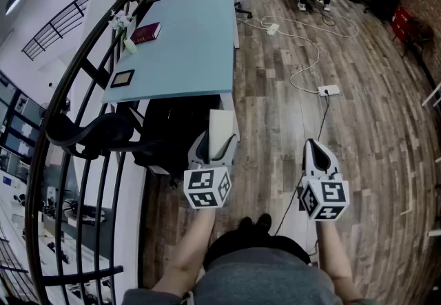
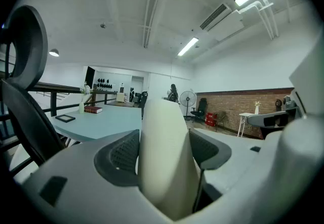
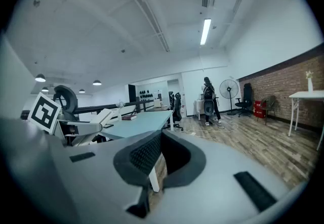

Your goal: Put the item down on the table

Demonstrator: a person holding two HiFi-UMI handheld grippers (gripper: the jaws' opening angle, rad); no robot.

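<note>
A flat cream-white item [image 1: 222,131] stands upright between the jaws of my left gripper [image 1: 215,149], which is shut on it. In the left gripper view the item [image 2: 164,162] fills the gap and both dark pads [image 2: 121,154] press its sides. The item is held in the air just off the near end of the light blue table [image 1: 186,42]. My right gripper [image 1: 317,153] hangs over the wooden floor to the right. Its jaws are shut with nothing in them, and its pads [image 3: 144,154] meet in the right gripper view.
On the table lie a red book [image 1: 146,33], a small black frame [image 1: 122,78] and a vase of flowers [image 1: 124,27]. A black chair [image 1: 89,135] and a curved railing [image 1: 65,90] stand at the left. A cable and power strip [image 1: 328,90] lie on the floor.
</note>
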